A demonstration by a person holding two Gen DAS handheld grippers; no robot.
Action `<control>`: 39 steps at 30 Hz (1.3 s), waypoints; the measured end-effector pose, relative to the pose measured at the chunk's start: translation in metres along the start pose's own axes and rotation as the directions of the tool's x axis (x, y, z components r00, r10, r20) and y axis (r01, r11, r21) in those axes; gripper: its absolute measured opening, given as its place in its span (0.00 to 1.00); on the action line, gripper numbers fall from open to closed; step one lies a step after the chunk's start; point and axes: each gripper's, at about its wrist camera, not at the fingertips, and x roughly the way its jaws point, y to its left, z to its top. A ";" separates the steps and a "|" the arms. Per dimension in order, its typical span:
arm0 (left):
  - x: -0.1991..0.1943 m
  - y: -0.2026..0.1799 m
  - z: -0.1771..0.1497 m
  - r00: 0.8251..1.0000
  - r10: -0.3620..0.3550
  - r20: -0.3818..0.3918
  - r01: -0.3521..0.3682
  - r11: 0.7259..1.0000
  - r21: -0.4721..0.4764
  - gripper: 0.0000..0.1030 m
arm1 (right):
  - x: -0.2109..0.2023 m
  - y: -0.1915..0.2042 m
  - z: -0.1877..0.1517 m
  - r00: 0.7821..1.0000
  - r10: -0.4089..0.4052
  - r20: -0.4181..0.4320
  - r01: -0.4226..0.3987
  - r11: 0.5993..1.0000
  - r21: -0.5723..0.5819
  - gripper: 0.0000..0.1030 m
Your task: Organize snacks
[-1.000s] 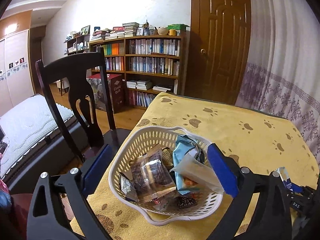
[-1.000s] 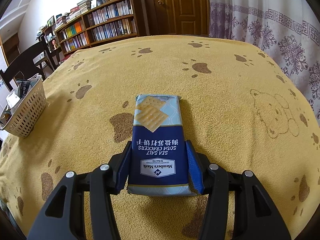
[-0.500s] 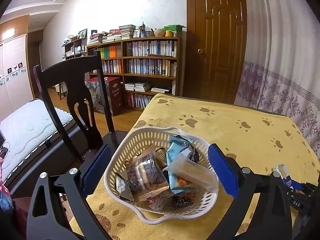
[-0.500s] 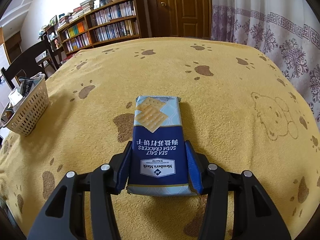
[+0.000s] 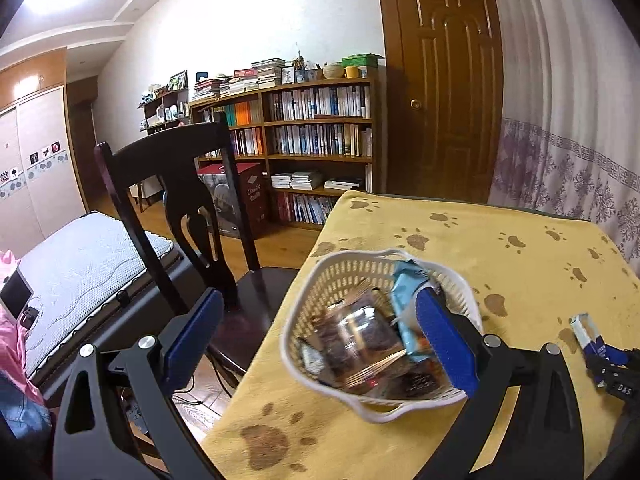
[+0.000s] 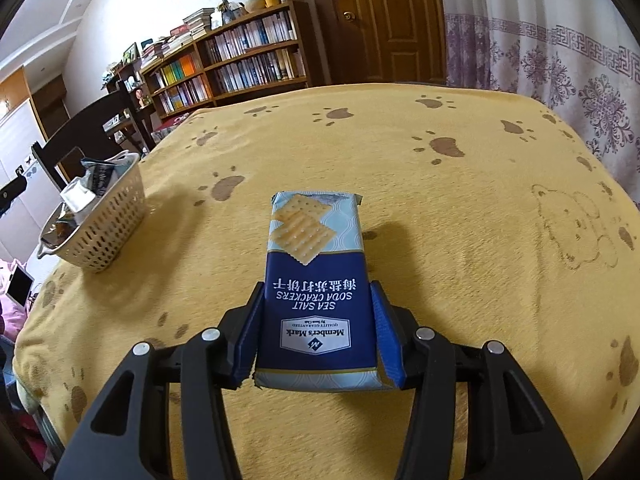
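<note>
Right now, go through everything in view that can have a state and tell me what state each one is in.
Left gripper: open, right finger over the basket.
Right gripper: shut on the cracker pack.
Cracker pack: sealed, held flat, label facing up.
Basket: upright on the tablecloth, holding wrapped snacks.
Door: closed.
Chair: upright, beside the table.
</note>
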 end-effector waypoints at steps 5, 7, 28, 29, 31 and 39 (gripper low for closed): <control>-0.008 0.013 -0.006 1.000 0.007 0.004 -0.007 1.000 0.030 0.95 | -0.008 0.008 0.004 0.999 0.043 0.013 -0.044 0.999 0.031 0.49; -0.010 0.019 -0.008 1.000 -0.001 0.004 0.000 1.000 0.024 0.95 | -0.010 0.014 0.007 0.998 0.063 0.017 -0.064 0.997 0.039 0.49; -0.001 0.039 -0.026 0.998 -0.065 -0.022 0.065 0.998 0.000 0.95 | -0.020 0.190 0.063 0.967 0.255 0.020 -0.245 0.943 -0.224 0.49; -0.001 0.041 -0.027 0.997 -0.069 -0.023 0.069 0.998 -0.002 0.95 | -0.018 0.197 0.064 0.966 0.257 0.016 -0.247 0.941 -0.232 0.49; 0.000 0.044 -0.029 0.997 -0.069 -0.025 0.069 0.998 -0.009 0.95 | -0.014 0.212 0.067 0.966 0.259 0.006 -0.249 0.935 -0.250 0.49; 0.009 0.059 -0.036 0.997 -0.064 -0.031 0.063 0.997 -0.049 0.95 | 0.005 0.255 0.081 0.975 0.223 -0.008 -0.215 0.928 -0.303 0.49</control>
